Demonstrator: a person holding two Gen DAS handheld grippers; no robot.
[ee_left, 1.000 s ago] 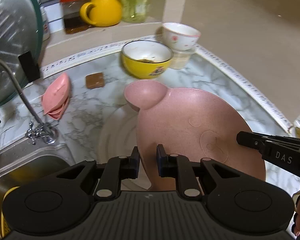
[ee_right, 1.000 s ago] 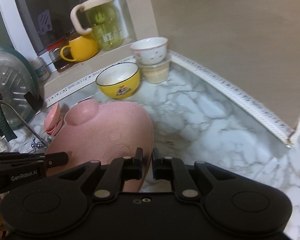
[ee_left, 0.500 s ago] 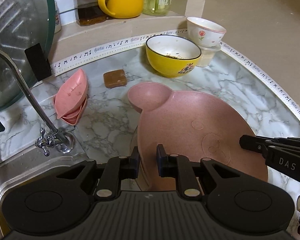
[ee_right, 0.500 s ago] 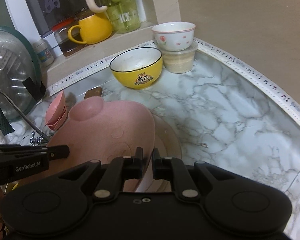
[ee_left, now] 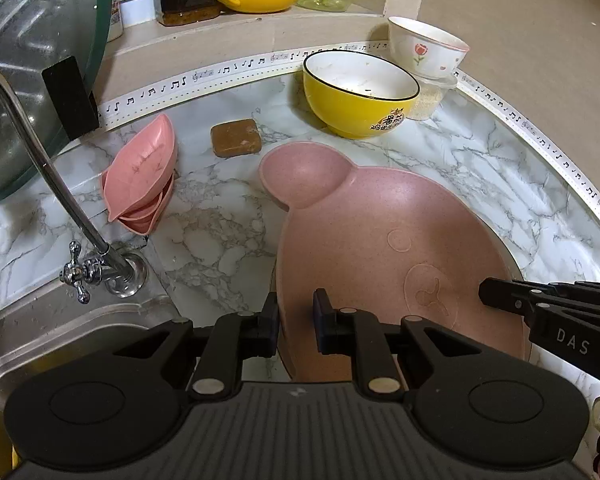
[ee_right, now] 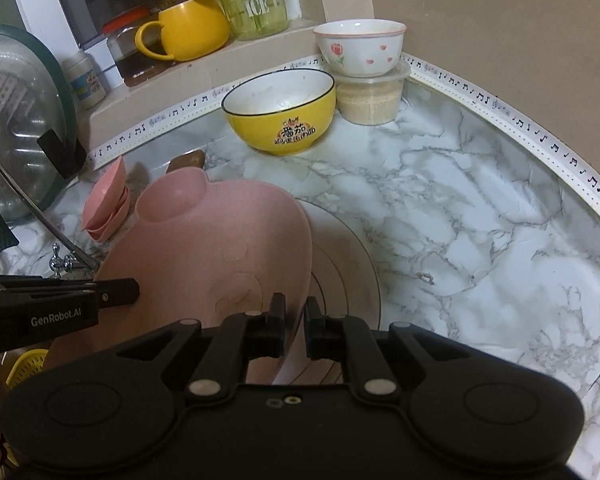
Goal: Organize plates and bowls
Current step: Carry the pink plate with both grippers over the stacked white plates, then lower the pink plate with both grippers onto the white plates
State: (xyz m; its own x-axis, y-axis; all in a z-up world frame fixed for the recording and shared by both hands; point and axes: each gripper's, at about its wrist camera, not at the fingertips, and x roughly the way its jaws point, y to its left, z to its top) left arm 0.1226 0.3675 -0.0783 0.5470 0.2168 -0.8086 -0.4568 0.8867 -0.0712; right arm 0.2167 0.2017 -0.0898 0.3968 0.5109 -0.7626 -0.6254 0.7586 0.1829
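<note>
Both grippers are holding the pink bear-shaped plate (ee_left: 384,236) by opposite edges. The left gripper (ee_left: 296,316) is pinching the plate's near-left rim, fingers narrowed right down onto it, and the right gripper (ee_right: 294,318) is clamping the right rim the same way. The plate is tilting, with its round ear compartment pointing toward the yellow bowl (ee_left: 358,94).

Under the plate a pale round plate (ee_right: 340,276) is lying on the marble table (ee_right: 480,216); only its right part is showing in the right wrist view, the rest is covered by the pink one. I can't really tell whether the two plates are touching or whether the pink one is hovering just above.

The white flowered bowl (ee_right: 360,46) is sitting on top of a lidded plastic tub (ee_right: 370,98) in the corner. Stacked pink leaf dishes (ee_left: 142,176) are leaning near the tap (ee_left: 96,268), and how many there are is hard to count. A brown block (ee_left: 236,138) is lying between them and the yellow bowl, no idea what it is. The sink (ee_left: 60,328) is getting cut off by the gripper body, and a bit of yellow strainer (ee_right: 26,366) is peeking out at the lower left of the right wrist view.
</note>
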